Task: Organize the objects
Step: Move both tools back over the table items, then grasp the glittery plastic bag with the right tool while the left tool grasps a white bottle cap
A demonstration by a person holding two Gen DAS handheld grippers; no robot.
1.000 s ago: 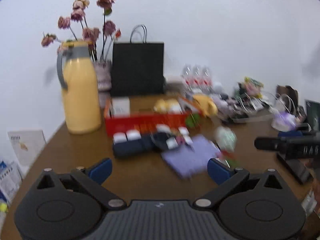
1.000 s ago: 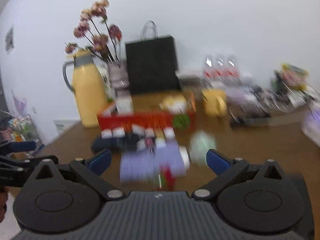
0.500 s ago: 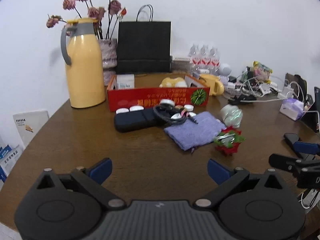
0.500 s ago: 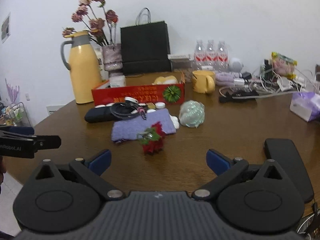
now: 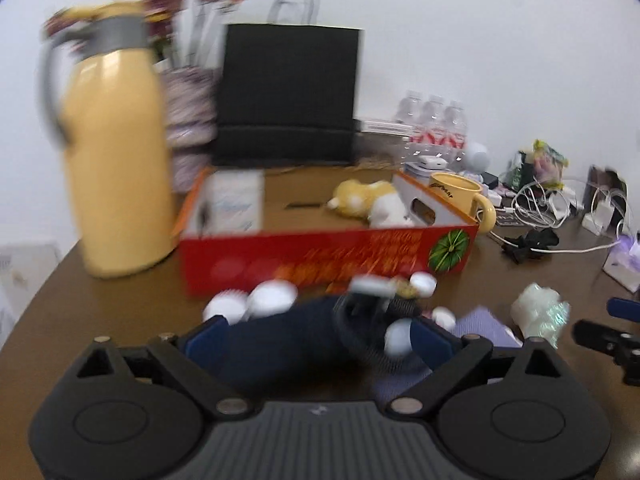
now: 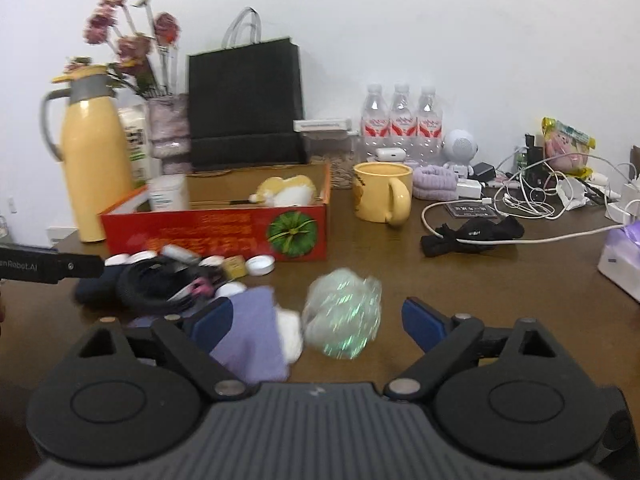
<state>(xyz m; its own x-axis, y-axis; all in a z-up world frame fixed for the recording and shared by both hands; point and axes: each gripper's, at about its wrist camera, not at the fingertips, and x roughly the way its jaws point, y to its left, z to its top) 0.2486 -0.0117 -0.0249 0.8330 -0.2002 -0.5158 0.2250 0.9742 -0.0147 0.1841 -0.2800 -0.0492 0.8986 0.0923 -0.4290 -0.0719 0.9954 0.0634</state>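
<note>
A red box [image 5: 320, 256] [image 6: 224, 232] stands on the brown table with a plush toy [image 5: 368, 200] [image 6: 286, 192] inside. In front of it lie a dark blue pouch [image 5: 280, 340] [image 6: 96, 288], a coiled black cable [image 5: 360, 320] [image 6: 156, 284], small white lids [image 5: 272, 296] [image 6: 260, 266], a purple cloth [image 6: 252, 332] [image 5: 480, 320] and a shiny crinkled ball [image 6: 342, 314] [image 5: 542, 312]. My left gripper [image 5: 316, 340] is open and empty, just over the pouch and cable. My right gripper [image 6: 316, 322] is open and empty, the shiny ball between its fingers.
A yellow jug [image 5: 116, 168] [image 6: 94, 152], a flower vase [image 6: 168, 136] and a black paper bag [image 5: 288, 96] [image 6: 246, 104] stand behind the box. A yellow mug [image 6: 382, 196], water bottles [image 6: 400, 120], cables [image 6: 520, 200] and a tissue pack [image 6: 622, 256] fill the right side.
Both grippers have moved forward and closer to the items in front of the red box. The red-and-green ornament near the cloth is out of view now. Both stay open.
</note>
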